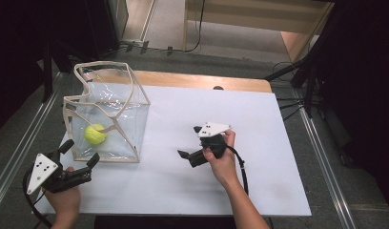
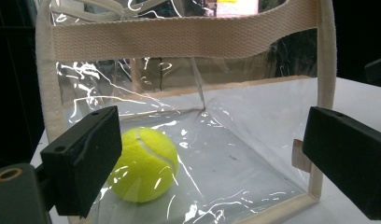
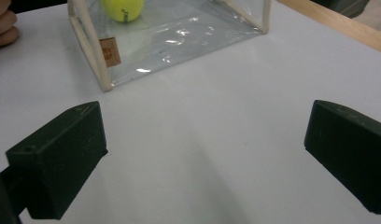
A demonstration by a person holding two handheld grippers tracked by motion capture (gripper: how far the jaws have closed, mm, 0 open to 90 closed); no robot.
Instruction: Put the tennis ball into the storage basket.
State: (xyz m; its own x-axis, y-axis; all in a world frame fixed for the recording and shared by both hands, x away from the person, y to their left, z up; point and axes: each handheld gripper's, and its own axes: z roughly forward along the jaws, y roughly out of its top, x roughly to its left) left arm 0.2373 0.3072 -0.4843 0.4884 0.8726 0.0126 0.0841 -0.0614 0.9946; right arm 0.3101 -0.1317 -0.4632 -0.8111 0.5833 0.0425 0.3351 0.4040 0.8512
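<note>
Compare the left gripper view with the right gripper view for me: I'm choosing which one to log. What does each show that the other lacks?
Left gripper view alone: the bag's webbing strap across the top, seen close through the near wall, between wide-apart jaws of the left gripper.

Right gripper view alone: a brown tag on the bag, a wooden table edge, fingers at the upper left, and the right gripper open over bare white tabletop.

Both: the clear bag and the ball in it.
</note>
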